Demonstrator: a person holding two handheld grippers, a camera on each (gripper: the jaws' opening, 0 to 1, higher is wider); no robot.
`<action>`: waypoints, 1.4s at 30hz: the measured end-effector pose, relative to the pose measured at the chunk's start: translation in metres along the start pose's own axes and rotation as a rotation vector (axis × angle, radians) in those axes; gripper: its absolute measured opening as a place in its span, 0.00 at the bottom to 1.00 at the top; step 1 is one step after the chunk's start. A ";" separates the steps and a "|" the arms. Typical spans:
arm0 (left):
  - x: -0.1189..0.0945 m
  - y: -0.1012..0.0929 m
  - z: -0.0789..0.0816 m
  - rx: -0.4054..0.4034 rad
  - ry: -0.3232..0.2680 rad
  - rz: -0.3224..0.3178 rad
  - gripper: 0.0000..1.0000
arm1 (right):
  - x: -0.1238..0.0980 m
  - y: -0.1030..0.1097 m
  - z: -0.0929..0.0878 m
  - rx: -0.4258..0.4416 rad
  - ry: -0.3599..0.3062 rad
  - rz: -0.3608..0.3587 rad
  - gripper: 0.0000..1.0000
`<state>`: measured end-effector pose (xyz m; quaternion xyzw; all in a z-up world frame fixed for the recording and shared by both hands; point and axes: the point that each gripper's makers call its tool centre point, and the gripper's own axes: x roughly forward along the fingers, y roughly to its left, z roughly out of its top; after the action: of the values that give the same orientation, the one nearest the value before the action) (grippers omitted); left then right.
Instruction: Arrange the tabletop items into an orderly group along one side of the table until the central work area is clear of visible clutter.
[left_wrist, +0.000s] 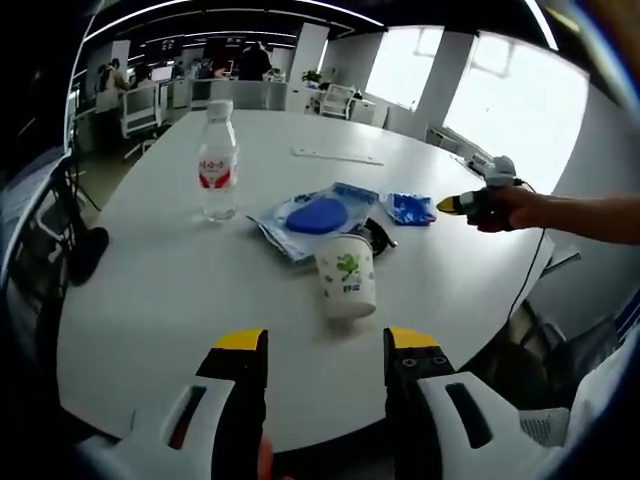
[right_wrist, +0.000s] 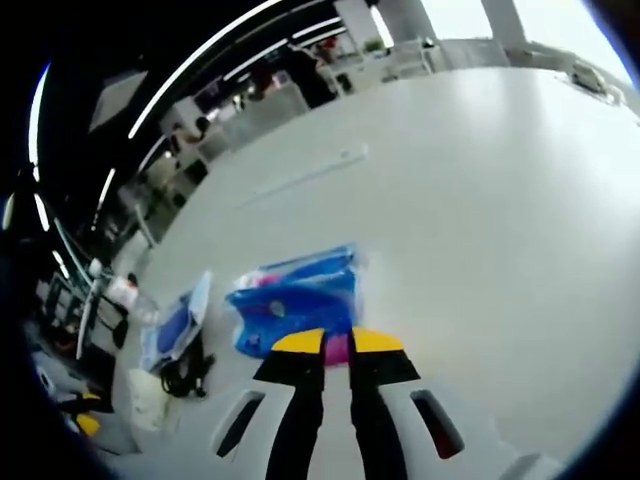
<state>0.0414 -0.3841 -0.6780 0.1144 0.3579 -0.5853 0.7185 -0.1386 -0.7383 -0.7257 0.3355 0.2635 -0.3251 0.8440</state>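
Observation:
On the round white table (left_wrist: 150, 300) stand a clear water bottle (left_wrist: 218, 160) with a red label and a paper cup (left_wrist: 346, 277). Between them lies a large blue packet (left_wrist: 315, 215), with a black cable bundle (left_wrist: 378, 235) beside it. My left gripper (left_wrist: 326, 345) is open at the near edge, short of the cup. A hand holds my right gripper (left_wrist: 452, 205) at a small blue packet (left_wrist: 408, 208). In the right gripper view the right gripper (right_wrist: 337, 342) has its jaws nearly together on the near edge of the small blue packet (right_wrist: 295, 298), with pink showing between them.
A thin white strip (left_wrist: 335, 156) lies on the far side of the table. Office chairs (left_wrist: 135, 110) and people stand beyond the far edge. The large packet (right_wrist: 175, 325), cable bundle (right_wrist: 180, 375) and cup (right_wrist: 145, 400) lie left of the right gripper. Bare tabletop (right_wrist: 500, 230) spreads to its right.

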 end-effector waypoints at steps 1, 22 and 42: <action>0.000 0.000 0.000 -0.001 -0.001 -0.001 0.46 | -0.001 0.002 -0.002 -0.003 0.003 0.002 0.07; 0.000 0.000 -0.005 -0.043 -0.012 -0.023 0.46 | -0.014 0.045 -0.043 -0.055 0.055 0.063 0.10; 0.037 -0.022 0.009 -0.070 0.011 -0.086 0.47 | -0.047 0.069 -0.089 -0.132 0.109 0.123 0.17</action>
<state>0.0264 -0.4233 -0.6898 0.0767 0.3866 -0.6020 0.6944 -0.1396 -0.6160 -0.7238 0.3121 0.3087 -0.2359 0.8670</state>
